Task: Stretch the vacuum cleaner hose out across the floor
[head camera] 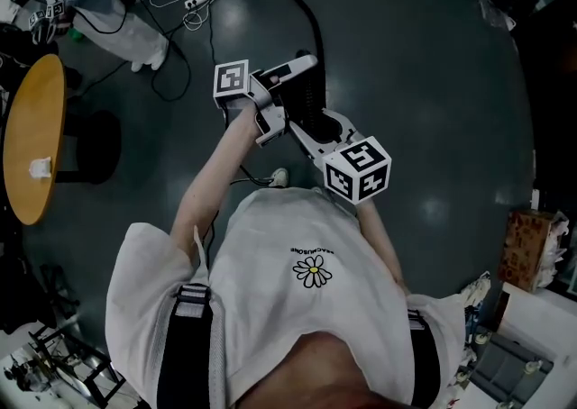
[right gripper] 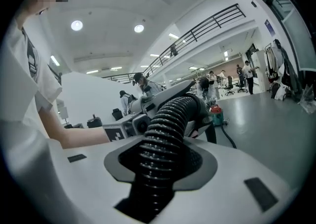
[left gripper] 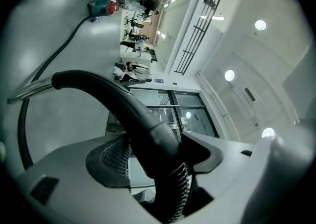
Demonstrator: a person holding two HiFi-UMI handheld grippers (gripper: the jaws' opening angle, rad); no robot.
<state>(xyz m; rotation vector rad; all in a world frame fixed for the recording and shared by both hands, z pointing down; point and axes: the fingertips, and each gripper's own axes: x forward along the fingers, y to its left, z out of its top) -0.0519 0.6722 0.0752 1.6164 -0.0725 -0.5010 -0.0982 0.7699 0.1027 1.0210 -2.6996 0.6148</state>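
The black ribbed vacuum hose (head camera: pixel 304 11) runs from the far floor up to my two grippers, which hold it in the air in front of the person. My left gripper (head camera: pixel 287 69) (left gripper: pixel 158 161) is shut on the smooth curved handle (left gripper: pixel 128 104), where the hose joins a metal wand (left gripper: pixel 27 92). Just behind it, my right gripper (head camera: pixel 306 128) (right gripper: pixel 160 164) is shut on the ribbed hose (right gripper: pixel 168 129), which arches forward to the left gripper. The red and teal vacuum cleaner (left gripper: pixel 103 7) (right gripper: pixel 216 114) stands far off on the floor.
A round wooden table (head camera: pixel 32 137) stands at the left. Loose cables and a power strip (head camera: pixel 194 2) lie on the dark floor ahead. A cardboard box (head camera: pixel 527 249) and clutter sit at the right. People and chairs are in the distance.
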